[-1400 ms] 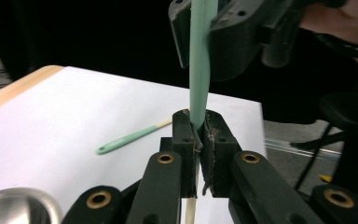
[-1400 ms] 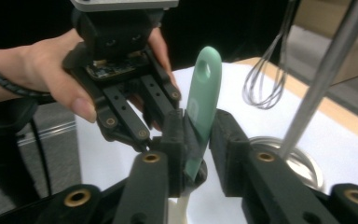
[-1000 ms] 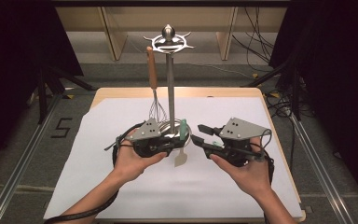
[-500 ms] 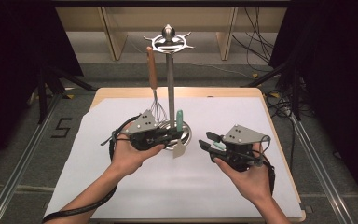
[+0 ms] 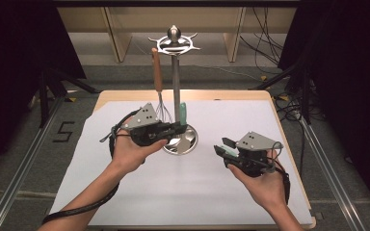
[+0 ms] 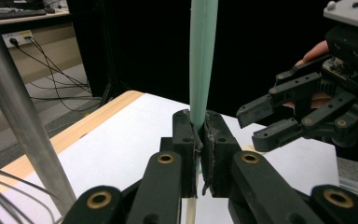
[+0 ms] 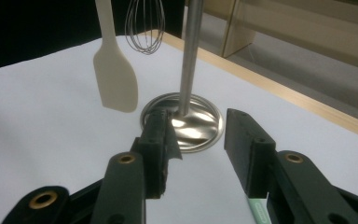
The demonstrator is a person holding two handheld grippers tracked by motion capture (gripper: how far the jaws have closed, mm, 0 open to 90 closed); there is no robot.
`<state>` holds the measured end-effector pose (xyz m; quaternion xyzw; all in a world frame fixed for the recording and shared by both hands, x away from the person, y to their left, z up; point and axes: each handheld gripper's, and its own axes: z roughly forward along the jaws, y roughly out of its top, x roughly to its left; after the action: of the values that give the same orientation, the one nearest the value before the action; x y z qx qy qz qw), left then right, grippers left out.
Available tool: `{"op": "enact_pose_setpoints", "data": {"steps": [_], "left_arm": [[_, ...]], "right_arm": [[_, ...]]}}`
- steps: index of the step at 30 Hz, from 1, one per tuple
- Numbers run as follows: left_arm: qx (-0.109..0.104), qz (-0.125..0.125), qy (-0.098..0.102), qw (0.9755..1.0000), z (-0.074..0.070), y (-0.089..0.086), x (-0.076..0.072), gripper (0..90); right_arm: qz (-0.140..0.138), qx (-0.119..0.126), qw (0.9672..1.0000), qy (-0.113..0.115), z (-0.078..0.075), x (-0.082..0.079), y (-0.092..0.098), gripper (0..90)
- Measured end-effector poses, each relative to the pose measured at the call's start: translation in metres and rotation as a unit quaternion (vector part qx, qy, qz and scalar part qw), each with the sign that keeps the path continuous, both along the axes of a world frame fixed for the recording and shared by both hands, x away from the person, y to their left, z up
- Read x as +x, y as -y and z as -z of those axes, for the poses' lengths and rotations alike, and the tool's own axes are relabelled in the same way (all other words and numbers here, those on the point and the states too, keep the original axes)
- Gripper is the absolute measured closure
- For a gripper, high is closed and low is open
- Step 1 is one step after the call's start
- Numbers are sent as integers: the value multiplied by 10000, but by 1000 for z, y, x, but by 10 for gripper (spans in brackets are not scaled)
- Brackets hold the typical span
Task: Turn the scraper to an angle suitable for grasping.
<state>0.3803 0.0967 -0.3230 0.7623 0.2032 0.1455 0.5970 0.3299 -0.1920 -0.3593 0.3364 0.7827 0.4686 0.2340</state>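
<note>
White paper covers the table, where the left gripper (image 5: 173, 129) clamps the mint-green-handled cream spatula (image 6: 203, 60) upright beside the steel rack's pole (image 5: 176, 86), hooks overhead, while the empty, parted right gripper (image 5: 224, 147) waits aside.

Bright overhead light washes the white paper-covered table (image 5: 183, 192); the surroundings fall into deep black. Glare gleams on the round polished steel stand base (image 7: 200, 123). Nearby black jaws look soft, slightly blurred.
</note>
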Motion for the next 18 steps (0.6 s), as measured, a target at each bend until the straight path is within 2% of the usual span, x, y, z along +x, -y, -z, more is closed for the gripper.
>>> {"op": "enact_pose_setpoints", "data": {"steps": [1, 2, 6, 7, 8, 9, 11, 12, 13, 15, 16, 17, 18], "left_arm": [[-3, 6, -24, 10000, -1, 0, 1, 843], [9, 22, -15, 10000, -3, 0, 2, 843], [7, 43, -10, 10000, -8, 0, 6, 843], [27, 64, 22, 10000, -9, 0, 7, 843], [11, 54, 17, 10000, -11, 0, 8, 843], [-2, 51, 17, 10000, -12, 0, 9, 843], [-2, 50, 40, 10000, -16, 0, 10, 843], [-9, 56, 41, 10000, -18, 0, 11, 843], [-33, 60, 38, 10000, -19, 0, 12, 843], [-56, 80, 39, 9999, -21, 0, 15, 843], [-52, 76, 30, 10000, -22, 0, 16, 844], [-36, 85, 27, 10000, -22, 0, 17, 843], [-3, 94, 50, 9999, -24, 0, 20, 843]], "right_arm": [[20, -17, 9999, 100, 0, 1, 1, 606], [102, 53, 9999, -16, 1, -1, 1, 607], [82, -36, 10000, 24, 3, 2, 7, 609], [140, 39, 9999, -26, 5, 1, 7, 611], [134, 0, 9999, -55, 6, 1, 8, 613], [169, 5, 9999, 33, 7, 2, 9, 618], [168, -9, 9997, -149, 9, 0, 10, 630], [245, 77, 9996, -74, 11, 1, 10, 636], [210, -2, 9996, -184, 10, 0, 12, 642], [223, 5, 9996, -178, 13, 0, 14, 653], [282, 63, 9992, -276, 14, -1, 13, 655], [332, 117, 9993, -114, 16, 1, 13, 655], [348, 158, 9991, -179, 16, 1, 13, 655]]}}
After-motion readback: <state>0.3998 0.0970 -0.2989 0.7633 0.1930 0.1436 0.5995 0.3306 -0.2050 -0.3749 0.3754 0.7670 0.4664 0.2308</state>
